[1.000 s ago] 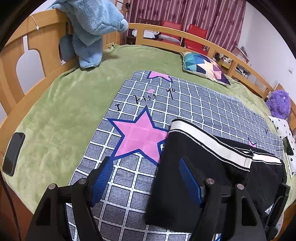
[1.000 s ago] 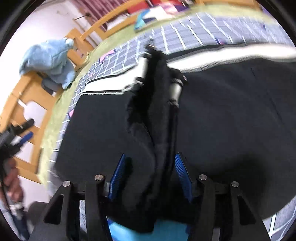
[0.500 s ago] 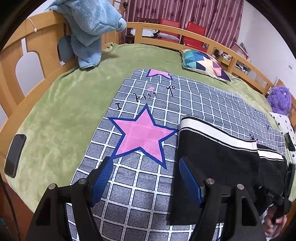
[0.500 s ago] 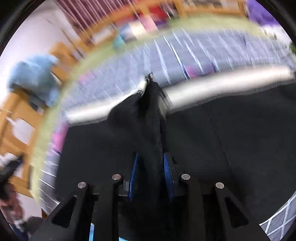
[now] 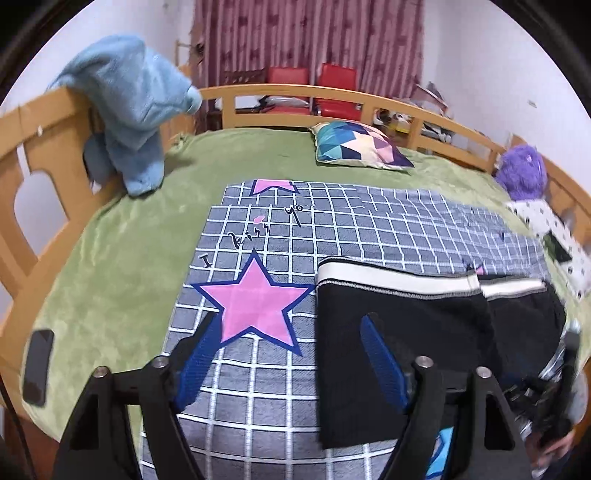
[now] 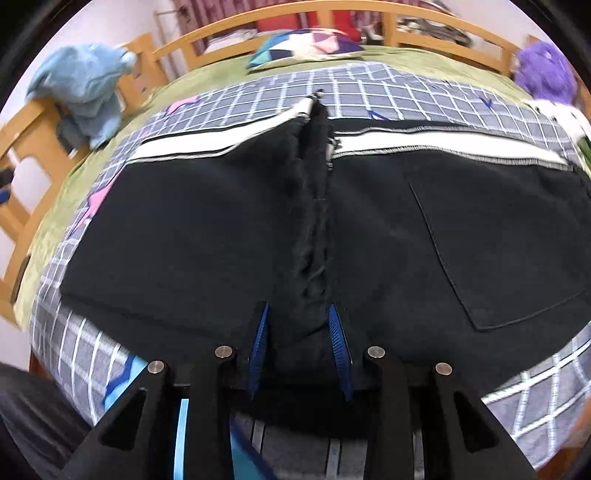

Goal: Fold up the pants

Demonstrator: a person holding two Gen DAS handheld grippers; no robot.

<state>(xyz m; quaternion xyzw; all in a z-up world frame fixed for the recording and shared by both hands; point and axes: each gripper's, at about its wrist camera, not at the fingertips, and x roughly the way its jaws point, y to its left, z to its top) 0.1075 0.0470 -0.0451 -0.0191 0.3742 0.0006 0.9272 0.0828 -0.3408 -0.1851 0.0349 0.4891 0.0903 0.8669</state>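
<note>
Black pants with a white waistband lie flat on the checked blanket, partly folded. Right hand-held gripper pinches a central ridge of fabric; left hand-held gripper hangs spread and empty, so folds likely remain.

Right wrist view. Black pants spread flat on grey checked sheet, white waistband along far edge. Right gripper at near edge of pants, blue finger pads on either side of a raised ridge of black fabric running from waistband toward camera; pads pressed against the bunched cloth. Stitched back pocket visible right of ridge. Pink star print partly covered at left edge of pants. Beyond sheet: green blanket, patterned pillow, wooden bed rail. Blue plush toy draped on rail, far left. Purple plush far right, blurred.
</note>
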